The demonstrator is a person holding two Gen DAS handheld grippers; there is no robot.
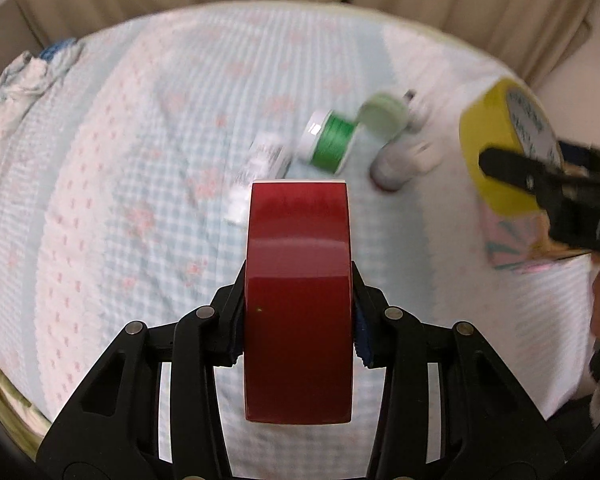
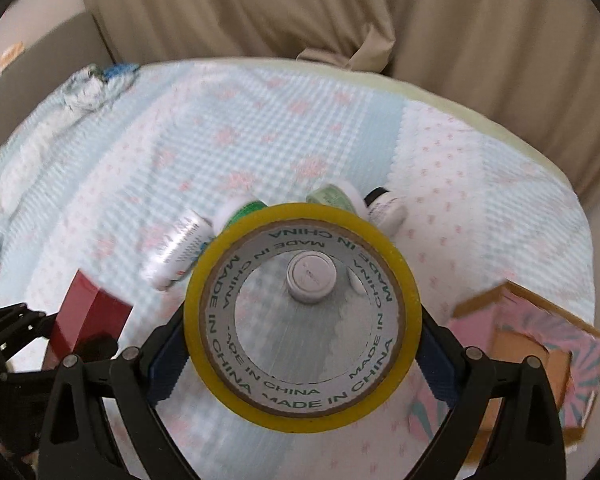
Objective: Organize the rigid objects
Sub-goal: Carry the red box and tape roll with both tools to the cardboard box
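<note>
A bed under a pale blue-and-pink quilt (image 1: 140, 160) fills both views, with beige drapes (image 2: 300, 20) behind it. The left gripper (image 1: 298, 344) is closed on a red box (image 1: 298, 300), its pads pressed to the two long sides, and the box stands on end above the quilt at about 6 o'clock in the left view. The right gripper (image 2: 302, 356) is clamped across a yellow tape roll (image 2: 302, 316), one pad on each outer side, the roll's open core facing the camera; in the left view that roll sits at 3 o'clock. Just beside it, at 4 o'clock in the right view, lies a pink patterned carton (image 2: 532, 364) with an open top, which looks like the likely bin for the sorted things, though that is a judgement. To do this step well, I would carry the roll flat over the carton's mouth, lower it until it clears the rim, and only then ease the pads apart, so it drops in rather than rolling off. The red box should wait clear of the right arm, then follow. Farther out, around 12 o'clock, a loose cluster is left on the quilt: a green spool (image 1: 332, 144), a white bottle (image 2: 176, 250), a capped jar (image 2: 310, 276) and a pale green tub (image 1: 382, 114), near one another. A crumpled cloth (image 2: 88, 88) lies at 10 o'clock.
</note>
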